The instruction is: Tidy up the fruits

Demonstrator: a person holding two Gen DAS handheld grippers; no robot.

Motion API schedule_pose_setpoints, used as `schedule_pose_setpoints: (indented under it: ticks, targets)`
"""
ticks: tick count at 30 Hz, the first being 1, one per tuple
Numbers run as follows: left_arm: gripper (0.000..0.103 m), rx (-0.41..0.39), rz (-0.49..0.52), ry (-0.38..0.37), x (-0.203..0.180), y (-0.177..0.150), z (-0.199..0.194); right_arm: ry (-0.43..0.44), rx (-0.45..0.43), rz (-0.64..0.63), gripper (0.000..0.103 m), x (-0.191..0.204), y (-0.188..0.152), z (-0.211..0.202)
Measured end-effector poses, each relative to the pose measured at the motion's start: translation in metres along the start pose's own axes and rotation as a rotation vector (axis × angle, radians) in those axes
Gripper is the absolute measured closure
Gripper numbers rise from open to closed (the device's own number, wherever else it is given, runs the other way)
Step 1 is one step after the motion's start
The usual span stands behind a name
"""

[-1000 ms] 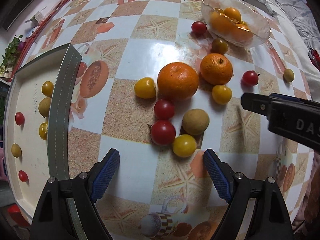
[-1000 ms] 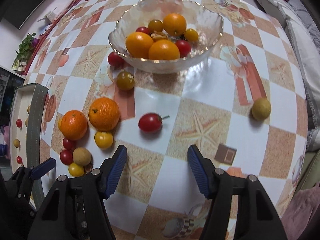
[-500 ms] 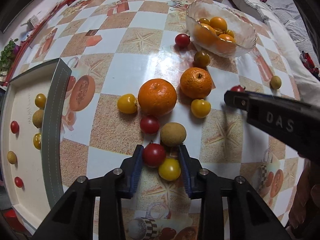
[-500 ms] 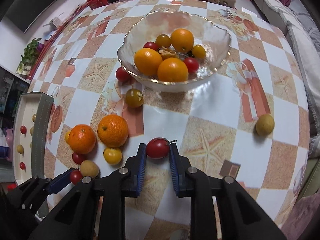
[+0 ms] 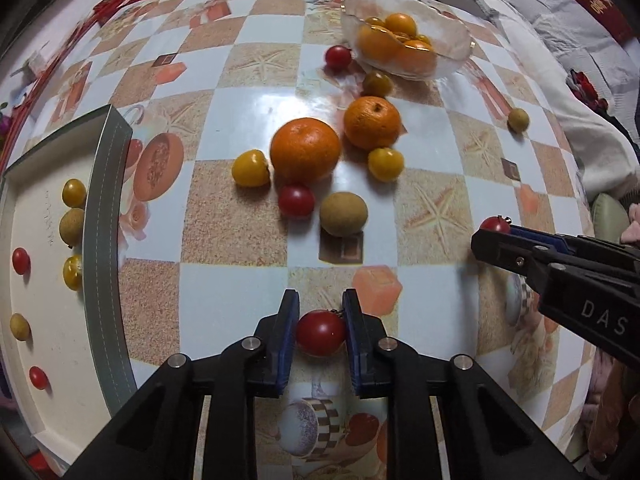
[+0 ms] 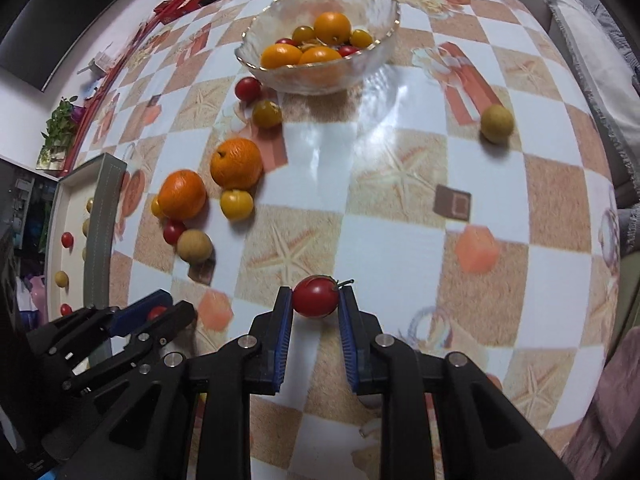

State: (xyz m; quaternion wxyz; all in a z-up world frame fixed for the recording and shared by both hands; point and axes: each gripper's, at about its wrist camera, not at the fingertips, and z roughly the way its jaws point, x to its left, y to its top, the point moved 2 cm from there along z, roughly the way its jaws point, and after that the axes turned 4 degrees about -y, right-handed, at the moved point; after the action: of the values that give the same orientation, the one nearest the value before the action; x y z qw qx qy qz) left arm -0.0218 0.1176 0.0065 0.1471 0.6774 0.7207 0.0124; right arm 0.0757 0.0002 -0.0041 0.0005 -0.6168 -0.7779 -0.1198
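Nearest the left wrist camera, the left gripper [image 5: 321,320] has just been closing and its blue fingers [image 5: 289,332] now pinch a red cherry tomato [image 5: 320,333] from both sides above the checked tabletop [image 5: 224,304]; the right gripper [image 6: 315,312] grasps a second red tomato [image 6: 315,296] (its green stem pokes out to the right) in the same way, and in the left view it shows at the right edge with that tomato at its tip. Beyond the left fingers lies a loose cluster: a brown longan [image 5: 344,214] just beside a red tomato [image 5: 296,201], then a large orange [image 5: 305,149] with a yellow tomato [image 5: 250,168] touching its left side, a second orange [image 5: 372,122] behind it and another yellow tomato [image 5: 385,164] at its foot. To the left sits a white tray [image 5: 56,344] with a grey rim, holding small red and yellow fruits well apart from one another. Farthest off stands a glass bowl [image 6: 372,56] with oranges and small tomatoes inside; a red tomato [image 6: 247,89] and a dark yellow one [image 6: 266,113] lie just beside it, and a lone longan [image 6: 497,123] lies off to the right.
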Motion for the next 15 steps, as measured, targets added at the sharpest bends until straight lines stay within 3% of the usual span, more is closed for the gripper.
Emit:
schedule_pose_setpoints:
  ticks: [2,8,9,11,15]
  targets:
    - [0.075,0.005,0.008,-0.008,0.002,-0.005,0.000,-0.003,0.010,0.020,0.078,-0.004,-0.007,0.000]
    - [0.075,-0.008,0.052,0.005,0.002,-0.008,-0.002,-0.014,0.015,0.035,0.078,-0.007,-0.016,-0.004]
    - [0.076,-0.006,0.048,-0.001,0.003,-0.008,-0.003,-0.016,0.016,0.036,0.078,-0.007,-0.017,-0.005]
    - [0.088,-0.005,0.018,-0.033,0.003,-0.004,-0.001,-0.015,0.014,0.045,0.078,-0.008,-0.019,-0.008]
    - [0.089,-0.030,0.008,-0.050,0.010,-0.005,-0.008,-0.009,0.009,0.055,0.078,-0.009,-0.021,-0.013]
